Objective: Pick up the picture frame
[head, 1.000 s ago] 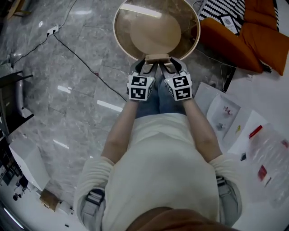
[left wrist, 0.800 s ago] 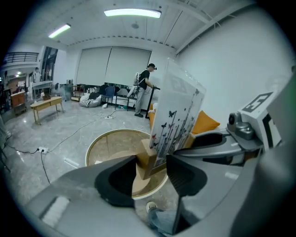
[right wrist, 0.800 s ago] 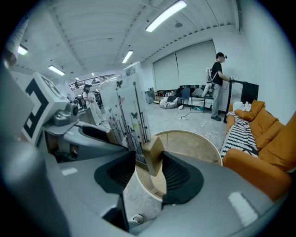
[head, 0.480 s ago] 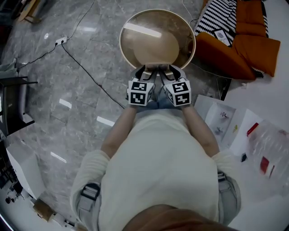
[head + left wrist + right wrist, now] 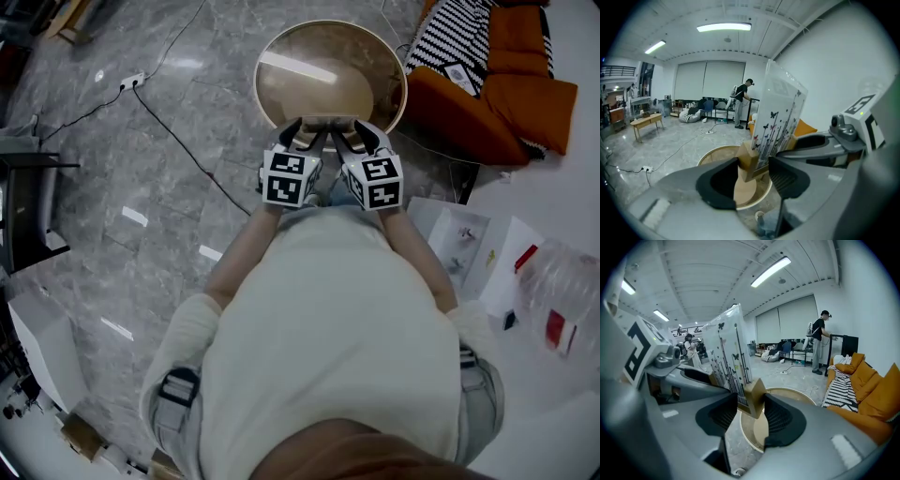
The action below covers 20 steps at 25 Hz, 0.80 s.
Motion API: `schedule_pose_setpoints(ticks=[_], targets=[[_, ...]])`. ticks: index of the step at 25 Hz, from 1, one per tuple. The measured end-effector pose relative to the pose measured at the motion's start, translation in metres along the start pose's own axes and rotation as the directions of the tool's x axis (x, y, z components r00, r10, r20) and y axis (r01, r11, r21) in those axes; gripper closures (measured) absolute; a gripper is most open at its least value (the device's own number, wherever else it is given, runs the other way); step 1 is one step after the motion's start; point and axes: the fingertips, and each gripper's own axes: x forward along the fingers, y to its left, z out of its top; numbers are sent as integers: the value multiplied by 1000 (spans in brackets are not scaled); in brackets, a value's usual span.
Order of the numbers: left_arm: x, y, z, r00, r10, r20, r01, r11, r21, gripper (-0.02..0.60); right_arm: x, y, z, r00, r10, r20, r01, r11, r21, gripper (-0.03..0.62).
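Observation:
The picture frame has a light wooden rim and a pale panel printed with butterflies and flower stems. It hangs in the air above the round wooden table, held between both grippers. My left gripper is shut on its left lower corner and my right gripper on its right lower corner. In the left gripper view the frame stands upright, its wooden corner between the jaws of the left gripper. In the right gripper view the frame rises from the right gripper, whose jaws press its wooden corner.
An orange sofa with a black-and-white striped cushion stands at the right of the table. A black cable and power strip lie on the marble floor. Papers and a plastic bag lie at right. A person stands far off.
Both grippers have risen together with the frame in them, away from the round table, which now looks smaller and lower. The grips have not changed.

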Motion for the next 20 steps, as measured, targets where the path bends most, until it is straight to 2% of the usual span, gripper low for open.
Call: schedule_pose_setpoints(ticks=[7, 20], targets=[[-11, 5, 2, 1000, 1, 13, -2, 1000, 18, 376, -3, 11, 6, 1000, -2, 25, 3, 1000, -16, 414], [-9, 2, 5, 1000, -8, 18, 7, 1000, 26, 376, -5, 6, 7, 999, -22, 30, 23, 999, -34, 428]])
